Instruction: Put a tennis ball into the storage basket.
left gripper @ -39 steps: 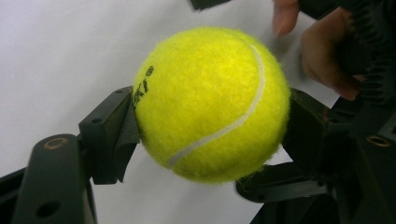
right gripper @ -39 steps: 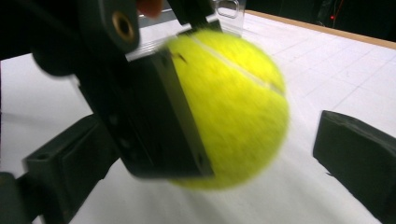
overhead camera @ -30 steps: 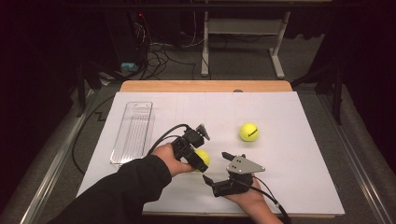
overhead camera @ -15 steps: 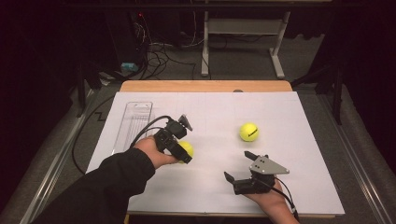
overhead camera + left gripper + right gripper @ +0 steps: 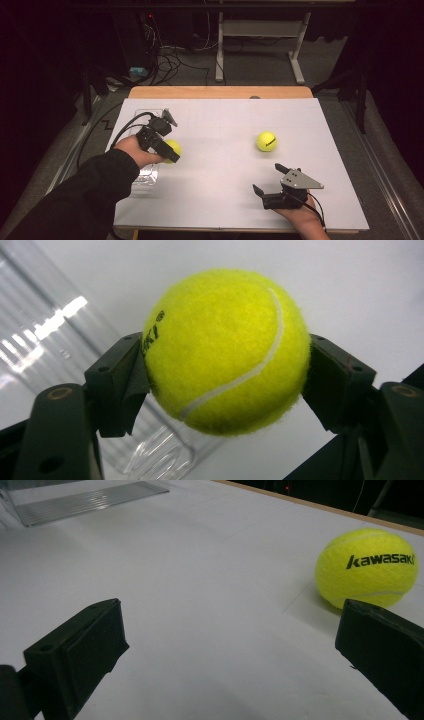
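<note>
now my left gripper (image 5: 167,150) is closed tight on a yellow tennis ball (image 5: 225,350). both pads press on its sides, and it hangs above the white table (image 5: 220,125), at the left part. i think the grip is across the widest part of the ball so that it cannot slip out. under it lies a clear plastic tube (image 5: 145,175) on its side, so i judge the ball is meant to go inside that tube. my right gripper (image 5: 267,187) rests low near the front edge with its jaws wide apart and nothing between them. the second tennis ball (image 5: 367,567) sits on the table just ahead of it, apart from the jaws, probably waiting for its turn.
</note>
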Demonstrator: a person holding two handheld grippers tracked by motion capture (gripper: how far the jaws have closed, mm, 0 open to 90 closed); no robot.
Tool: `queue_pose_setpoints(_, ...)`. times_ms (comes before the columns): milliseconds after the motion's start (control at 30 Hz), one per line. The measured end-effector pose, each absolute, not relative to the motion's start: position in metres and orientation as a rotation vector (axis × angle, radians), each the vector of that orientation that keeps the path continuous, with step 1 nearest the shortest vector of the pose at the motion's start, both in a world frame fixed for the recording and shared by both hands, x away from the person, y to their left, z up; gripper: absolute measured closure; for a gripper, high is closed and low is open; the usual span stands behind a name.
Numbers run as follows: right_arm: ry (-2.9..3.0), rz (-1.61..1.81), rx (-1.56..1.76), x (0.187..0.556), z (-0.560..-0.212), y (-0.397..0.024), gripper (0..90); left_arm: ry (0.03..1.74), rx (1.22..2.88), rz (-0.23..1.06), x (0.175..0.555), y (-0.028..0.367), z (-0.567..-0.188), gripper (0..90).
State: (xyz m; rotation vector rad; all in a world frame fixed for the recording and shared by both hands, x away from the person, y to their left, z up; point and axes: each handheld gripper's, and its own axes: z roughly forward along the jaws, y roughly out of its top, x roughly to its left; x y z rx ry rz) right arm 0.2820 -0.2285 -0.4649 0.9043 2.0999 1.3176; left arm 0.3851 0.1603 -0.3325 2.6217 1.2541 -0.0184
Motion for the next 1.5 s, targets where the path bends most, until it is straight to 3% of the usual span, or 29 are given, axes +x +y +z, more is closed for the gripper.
queue_pose_setpoints(867,2.111,1.312,0.907,0.282,-0.468,-0.231,0.0,1.543,2.568,0.019,0.43,0.236,-0.329,26.3)
queue_pose_setpoints(1500,2.117,1.312,0.902,0.283,-0.468,-0.23,0.0,1.617,2.555,0.035,0.473,0.23,-0.358,26.1)
